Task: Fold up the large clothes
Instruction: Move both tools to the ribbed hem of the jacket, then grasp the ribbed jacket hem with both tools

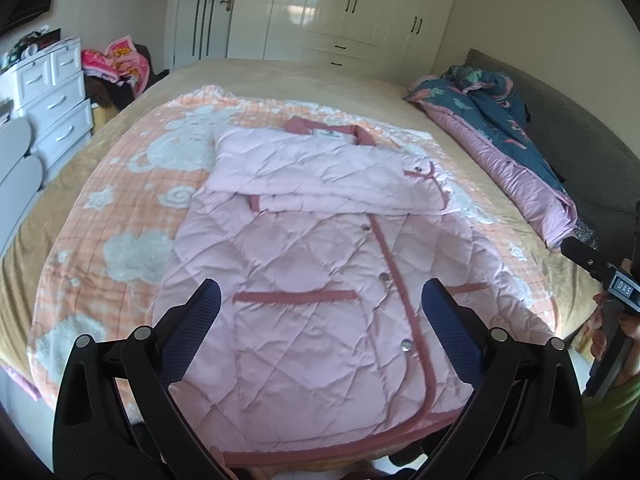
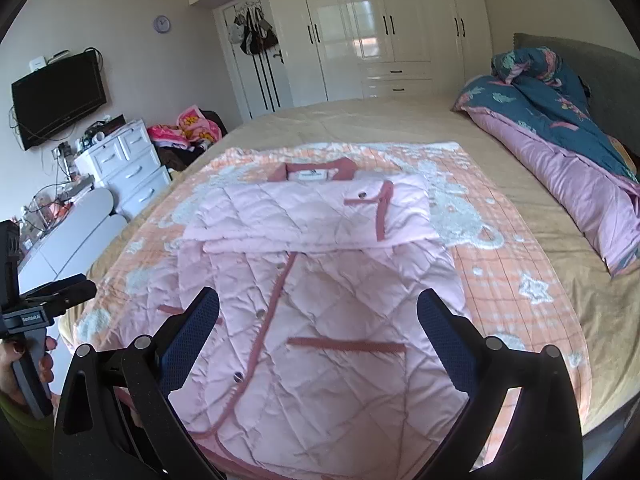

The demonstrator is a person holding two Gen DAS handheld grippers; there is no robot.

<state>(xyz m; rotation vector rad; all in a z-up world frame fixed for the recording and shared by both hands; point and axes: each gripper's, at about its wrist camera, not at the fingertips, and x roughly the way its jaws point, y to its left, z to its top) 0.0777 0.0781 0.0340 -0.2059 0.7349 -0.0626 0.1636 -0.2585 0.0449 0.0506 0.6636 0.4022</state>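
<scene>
We hold the left gripper (image 1: 320, 312) with its fingers spread wide and empty, hovering above the near hem of the pink coat (image 1: 320, 280); the coat lies flat on the blanket (image 1: 120, 208), its long axis running straight ahead from the fingers, collar at the far end, sleeves already folded across the chest; the right gripper (image 2: 318, 320) is likewise spread and empty, above the same hem (image 2: 224, 452); both seem about equally near it, so we judge the next fold lifts the hem forward towards the collar.
</scene>
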